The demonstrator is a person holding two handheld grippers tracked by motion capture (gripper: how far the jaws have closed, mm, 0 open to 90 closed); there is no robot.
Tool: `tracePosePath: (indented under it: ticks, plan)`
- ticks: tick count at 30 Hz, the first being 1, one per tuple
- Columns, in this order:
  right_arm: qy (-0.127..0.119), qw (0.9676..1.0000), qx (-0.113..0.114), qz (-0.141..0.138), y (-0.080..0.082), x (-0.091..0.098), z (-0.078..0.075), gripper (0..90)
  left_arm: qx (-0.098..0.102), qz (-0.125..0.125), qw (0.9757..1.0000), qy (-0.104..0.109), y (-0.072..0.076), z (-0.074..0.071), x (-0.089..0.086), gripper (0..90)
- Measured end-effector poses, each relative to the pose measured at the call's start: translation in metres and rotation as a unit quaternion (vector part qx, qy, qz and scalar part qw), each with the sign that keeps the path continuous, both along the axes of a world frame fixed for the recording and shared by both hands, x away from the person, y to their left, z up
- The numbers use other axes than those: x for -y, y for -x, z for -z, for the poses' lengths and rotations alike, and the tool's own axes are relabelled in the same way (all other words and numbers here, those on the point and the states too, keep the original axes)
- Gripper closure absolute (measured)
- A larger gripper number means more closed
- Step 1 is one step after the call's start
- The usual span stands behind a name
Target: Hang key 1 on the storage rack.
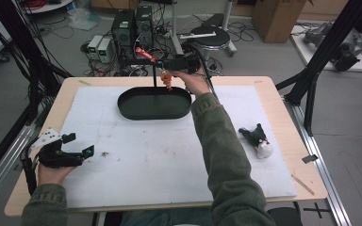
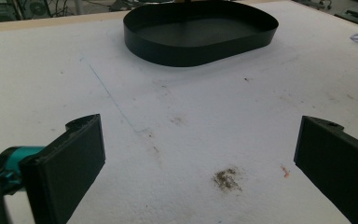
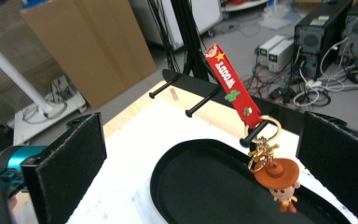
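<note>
A keychain hangs by its ring from a peg of the black rack (image 3: 200,86); it has a red strap (image 3: 230,84) and a small cowboy figure (image 3: 279,183) with a brown hat. It dangles over the far rim of the black oval tray (image 3: 205,184). My right gripper (image 3: 200,158) is open, its jaws wide on either side of the keychain without touching it. From above, the keychain (image 1: 166,79) hangs at the tray's (image 1: 122,101) back edge, with the right gripper (image 1: 170,63) just beside it. My left gripper (image 1: 78,144) rests open on the white board at the near left, nothing between its jaws.
A black-and-white toy (image 1: 258,140) lies on the white board (image 1: 160,155) at the right. The left gripper (image 2: 200,158) faces the tray (image 2: 196,53) across bare board with a brown stain (image 2: 227,178). Computers (image 1: 132,28), cables and a cardboard box (image 3: 88,46) stand beyond the table.
</note>
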State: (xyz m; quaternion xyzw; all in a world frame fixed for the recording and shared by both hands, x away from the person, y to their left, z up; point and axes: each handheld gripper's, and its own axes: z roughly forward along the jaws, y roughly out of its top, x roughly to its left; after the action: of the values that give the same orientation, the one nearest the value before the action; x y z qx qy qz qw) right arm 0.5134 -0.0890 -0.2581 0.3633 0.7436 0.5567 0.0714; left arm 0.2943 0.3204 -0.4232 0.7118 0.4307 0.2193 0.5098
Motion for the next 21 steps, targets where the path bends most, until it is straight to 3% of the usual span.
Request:
tracePosePath:
  ticks: [3,12,21]
  plan:
    - [0.006,0.9999,-0.009,0.001,0.004,0.003,0.005,0.5,-0.001,0.003,1.0,-0.001,0.0,0.0,0.001,2.3]
    - [0.022,0.9991,0.024,0.027,0.029,0.02,0.02,0.5,-0.005,0.004,1.0,-0.004,0.0,0.0,0.002,2.3]
    - [0.026,0.9989,0.014,0.038,0.038,0.049,0.03,0.5,-0.004,0.003,1.0,-0.005,0.001,-0.001,0.002,2.3]
